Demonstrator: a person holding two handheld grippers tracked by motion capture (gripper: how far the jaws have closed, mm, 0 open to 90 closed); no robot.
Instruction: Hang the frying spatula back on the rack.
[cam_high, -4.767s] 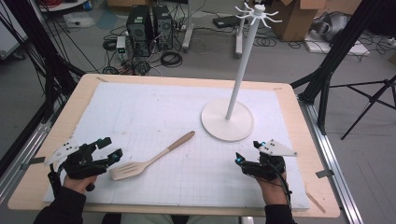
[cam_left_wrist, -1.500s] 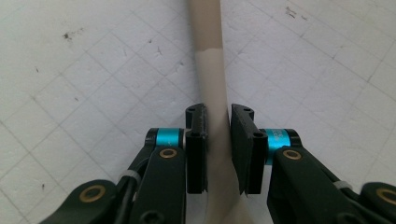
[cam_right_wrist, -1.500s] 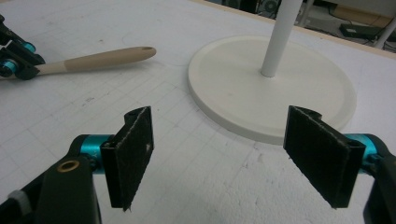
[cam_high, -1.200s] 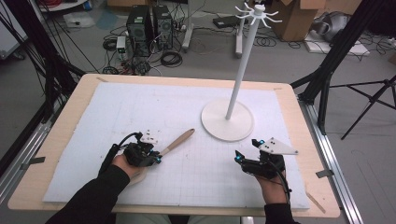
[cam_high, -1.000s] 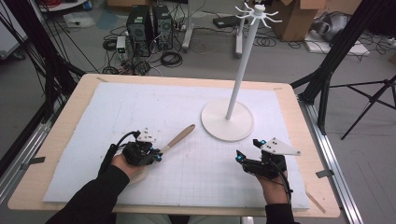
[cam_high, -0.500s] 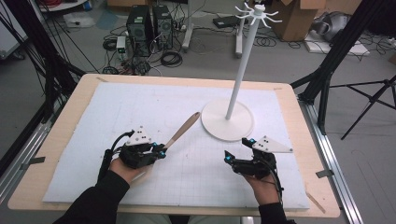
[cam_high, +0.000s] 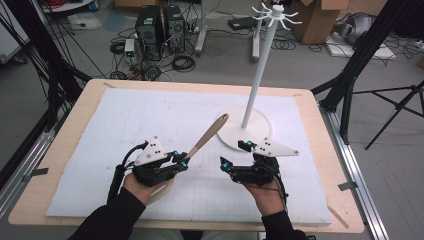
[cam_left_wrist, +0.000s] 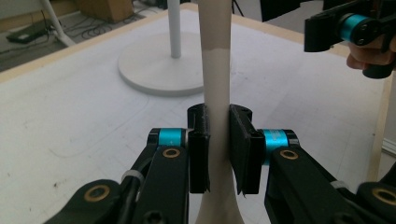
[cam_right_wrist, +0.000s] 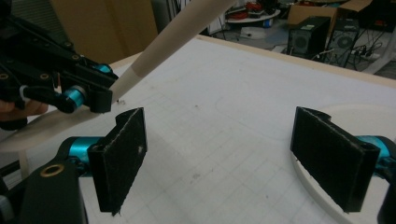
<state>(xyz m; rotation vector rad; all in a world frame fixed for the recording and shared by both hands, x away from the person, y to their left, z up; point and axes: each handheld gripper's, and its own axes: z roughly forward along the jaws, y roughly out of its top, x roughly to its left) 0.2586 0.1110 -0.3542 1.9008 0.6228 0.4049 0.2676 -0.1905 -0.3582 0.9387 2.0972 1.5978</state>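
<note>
The pale wooden spatula (cam_high: 202, 141), handle tilted upward, is clamped between the left gripper (cam_left_wrist: 218, 140) fingers. The right gripper (cam_right_wrist: 233, 158) fingers stand wide apart, nothing between them, bare tabletop (cam_high: 150, 110) beyond.

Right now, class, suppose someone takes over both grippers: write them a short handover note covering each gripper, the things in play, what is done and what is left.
Left gripper: shut on the wooden spatula, gripping its handle; the handle end points up toward the white stand.
Right gripper: open, nothing between its fingers, beside the left one above the white mat.
Stand: upright on its round base at the mat's far right, hooks on top bare.
Done: spatula gripped and tilted up.
Left: probably hang it on a hook, perhaps with the right gripper's help.
</note>
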